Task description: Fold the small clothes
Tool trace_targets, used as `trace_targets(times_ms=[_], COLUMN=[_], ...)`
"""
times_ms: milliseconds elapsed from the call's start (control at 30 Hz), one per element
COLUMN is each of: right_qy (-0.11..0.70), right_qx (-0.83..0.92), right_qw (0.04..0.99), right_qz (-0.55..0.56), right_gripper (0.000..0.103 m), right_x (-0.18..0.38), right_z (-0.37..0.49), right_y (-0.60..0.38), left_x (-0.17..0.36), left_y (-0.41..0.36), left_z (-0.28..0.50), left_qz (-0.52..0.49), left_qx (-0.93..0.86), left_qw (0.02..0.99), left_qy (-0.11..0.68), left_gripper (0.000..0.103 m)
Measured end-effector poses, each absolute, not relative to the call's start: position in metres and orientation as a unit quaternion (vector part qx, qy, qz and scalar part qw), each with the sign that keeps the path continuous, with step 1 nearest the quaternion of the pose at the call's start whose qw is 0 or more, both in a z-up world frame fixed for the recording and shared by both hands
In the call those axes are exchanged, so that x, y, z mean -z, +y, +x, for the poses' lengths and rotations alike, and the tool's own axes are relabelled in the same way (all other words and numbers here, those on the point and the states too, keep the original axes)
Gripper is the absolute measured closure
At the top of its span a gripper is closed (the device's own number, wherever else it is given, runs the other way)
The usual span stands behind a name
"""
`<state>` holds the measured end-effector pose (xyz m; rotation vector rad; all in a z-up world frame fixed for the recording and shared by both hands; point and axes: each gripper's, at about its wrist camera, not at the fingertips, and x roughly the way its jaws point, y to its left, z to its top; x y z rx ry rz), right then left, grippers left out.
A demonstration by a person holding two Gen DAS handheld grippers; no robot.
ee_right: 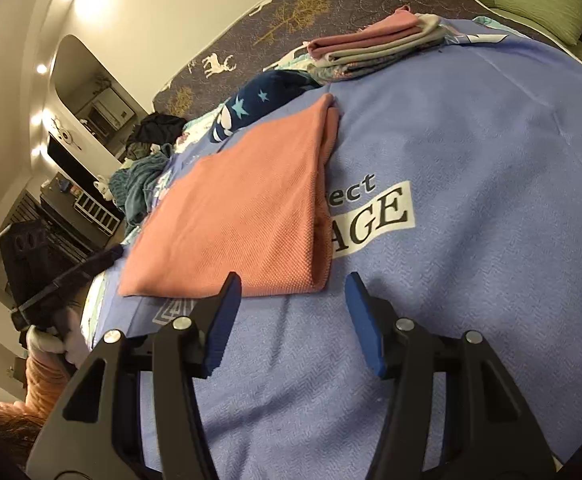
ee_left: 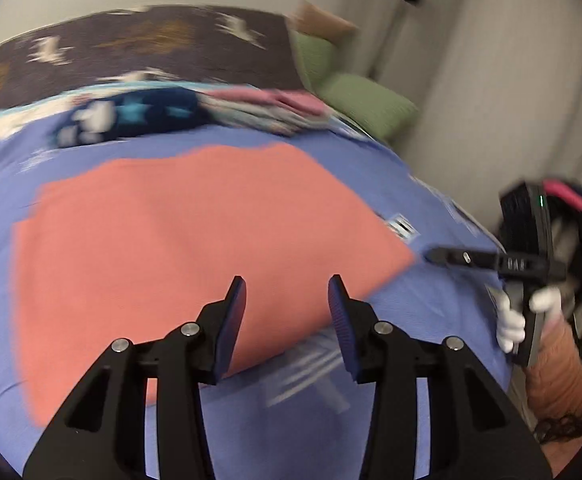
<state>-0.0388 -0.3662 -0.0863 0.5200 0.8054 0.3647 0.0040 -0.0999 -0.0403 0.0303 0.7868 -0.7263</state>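
Nearest, the left gripper and right gripper both hang with jaws apart and empty over a blue bedspread. A coral garment lies flat, apparently part-folded; folded clothes sit far behind, unfolded ones far left.
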Motion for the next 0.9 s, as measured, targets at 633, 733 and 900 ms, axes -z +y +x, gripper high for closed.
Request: trace_targets(times_ms=[633,733,900], right_qy=[0.441,0.444,0.426], right_qx=[-0.282,-0.32,-0.354], right_qw=[0.805,0.782,0.774], right_qz=[0.278,0.298,0.307], right_gripper=[0.067,0.071,0.071], right_x=[0.095,0.095,0.081], right_z=[0.011,0.021,0.03], right_y=[-0.368,-0.36,-0.354], left_x=[0.09,0.09,0.087], left_y=[-0.227,-0.228,-0.239], left_z=[-0.006,-0.006,-0.004], left_qz=[0.161,0.156,0.154], left_qx=[0.386,0.382,0.381], left_qw=[0.815,0.817,0.819], left_qy=[0.401,0.402,0.4], left_gripper=[0.045,0.044,0.042])
